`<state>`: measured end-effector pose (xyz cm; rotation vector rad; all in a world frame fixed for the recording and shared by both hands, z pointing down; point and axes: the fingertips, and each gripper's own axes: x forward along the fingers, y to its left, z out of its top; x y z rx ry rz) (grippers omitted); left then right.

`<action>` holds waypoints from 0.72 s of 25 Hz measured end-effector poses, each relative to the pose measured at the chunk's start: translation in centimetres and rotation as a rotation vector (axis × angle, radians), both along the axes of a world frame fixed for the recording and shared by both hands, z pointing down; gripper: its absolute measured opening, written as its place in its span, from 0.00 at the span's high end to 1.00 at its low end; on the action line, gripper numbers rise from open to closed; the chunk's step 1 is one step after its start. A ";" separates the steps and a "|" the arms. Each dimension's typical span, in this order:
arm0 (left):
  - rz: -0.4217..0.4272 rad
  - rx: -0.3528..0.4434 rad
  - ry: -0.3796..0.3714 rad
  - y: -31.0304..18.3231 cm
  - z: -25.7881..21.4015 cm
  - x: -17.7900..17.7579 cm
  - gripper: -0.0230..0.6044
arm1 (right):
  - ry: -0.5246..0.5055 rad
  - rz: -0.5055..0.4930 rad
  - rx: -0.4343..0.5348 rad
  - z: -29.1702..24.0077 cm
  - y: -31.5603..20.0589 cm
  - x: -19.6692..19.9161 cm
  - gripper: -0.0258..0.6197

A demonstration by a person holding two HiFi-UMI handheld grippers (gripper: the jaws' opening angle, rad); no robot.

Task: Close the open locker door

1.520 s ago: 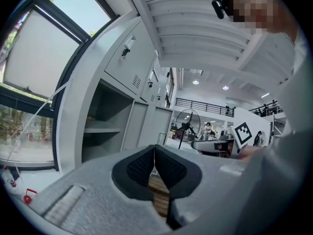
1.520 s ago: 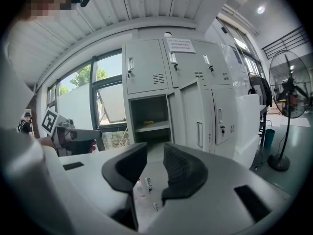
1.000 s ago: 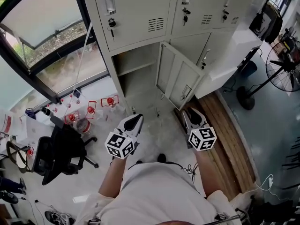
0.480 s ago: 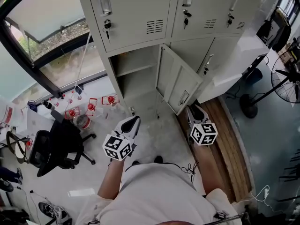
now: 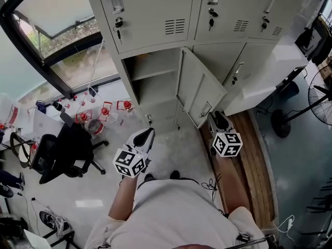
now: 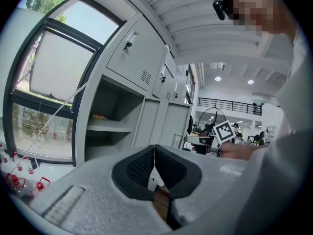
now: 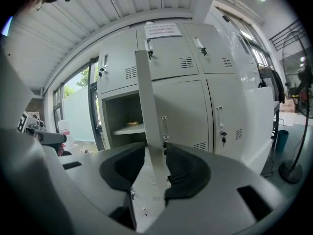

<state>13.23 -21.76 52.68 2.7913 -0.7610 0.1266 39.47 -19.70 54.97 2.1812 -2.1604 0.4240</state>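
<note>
The grey locker bank [image 5: 155, 19] has its lower left compartment [image 5: 153, 84] open, and that compartment's door [image 5: 199, 90] swings out toward me. My right gripper [image 5: 218, 119] sits just below the door's free edge, near the handle [image 5: 206, 109]. In the right gripper view the door [image 7: 149, 106] runs down in line with the gap of the right gripper [image 7: 155, 155]. Its jaws are opening and the pads do not press on the door. My left gripper [image 5: 146, 135] hangs in front of the open compartment [image 6: 110, 116], away from the door. In its own view the left gripper [image 6: 154, 151] is shut on nothing.
A black office chair [image 5: 65, 154] stands at the left, with red-capped bottles [image 5: 104, 112] on the floor beneath a large window [image 5: 62, 35]. A wooden platform [image 5: 254, 160] runs along the right, past a white counter [image 5: 270, 71] and a standing fan [image 5: 324, 102].
My right gripper has moved up closer to the door's free edge and its jaws stand wider. The left gripper has barely moved.
</note>
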 end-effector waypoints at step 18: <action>-0.119 -0.020 -0.023 -0.3 1.2 -2.1 0.94 | 0.022 -0.098 -0.010 1.0 -3.1 -1.1 0.76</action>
